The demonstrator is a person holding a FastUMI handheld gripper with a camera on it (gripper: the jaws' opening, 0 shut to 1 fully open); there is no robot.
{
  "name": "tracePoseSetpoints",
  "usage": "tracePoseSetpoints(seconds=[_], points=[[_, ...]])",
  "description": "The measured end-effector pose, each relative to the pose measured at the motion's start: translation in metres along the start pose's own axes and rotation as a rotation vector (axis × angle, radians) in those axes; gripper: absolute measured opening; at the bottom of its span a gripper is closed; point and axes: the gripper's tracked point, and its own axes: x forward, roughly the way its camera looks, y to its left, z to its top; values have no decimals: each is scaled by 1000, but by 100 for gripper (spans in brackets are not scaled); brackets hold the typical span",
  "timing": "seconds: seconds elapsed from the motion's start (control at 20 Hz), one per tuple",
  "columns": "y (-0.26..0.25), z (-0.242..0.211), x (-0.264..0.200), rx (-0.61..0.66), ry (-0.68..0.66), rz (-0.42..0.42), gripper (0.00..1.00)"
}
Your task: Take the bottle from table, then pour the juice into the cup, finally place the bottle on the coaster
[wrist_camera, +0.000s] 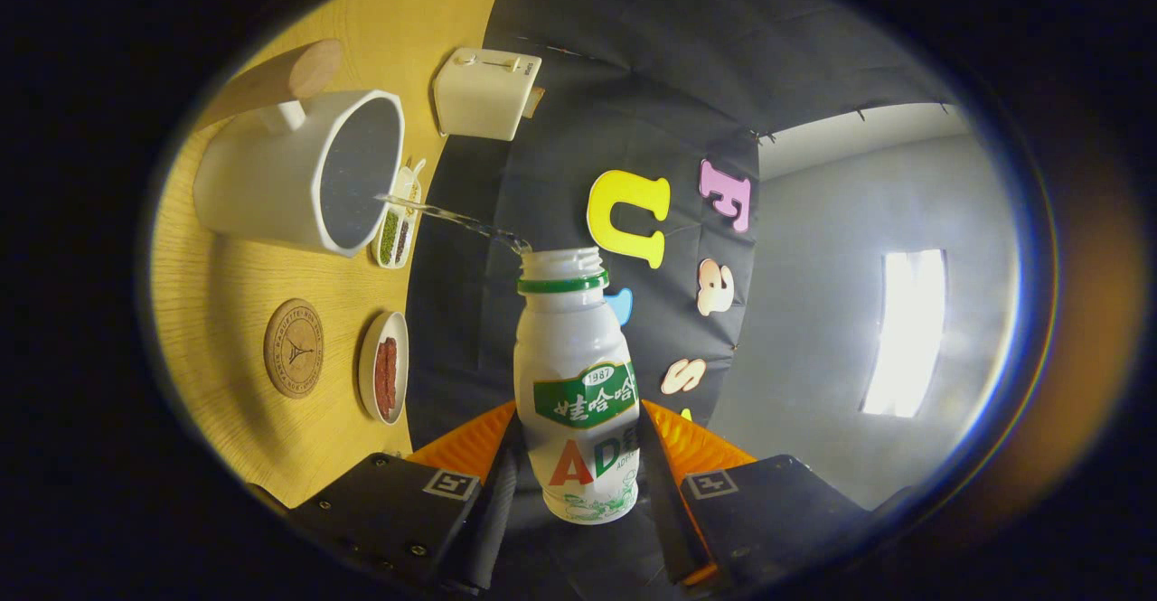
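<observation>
1 bottle (577, 384) between fingers (664, 456), 1 cup (298, 172)

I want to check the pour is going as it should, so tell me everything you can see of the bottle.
The bottle is small, white and plastic-looking, with a green neck ring, a green band label and an open, capless threaded mouth. The gripper is shut on its lower body, one finger at each side. It is tipped toward the white cup, and a thin clear stream runs from its mouth into the cup.
</observation>
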Motion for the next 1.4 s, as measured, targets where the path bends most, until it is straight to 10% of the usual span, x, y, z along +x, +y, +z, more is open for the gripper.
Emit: tracePoseSetpoints(seconds=[1.4], points=[[17, 35, 12, -81, -124, -9, 68]])
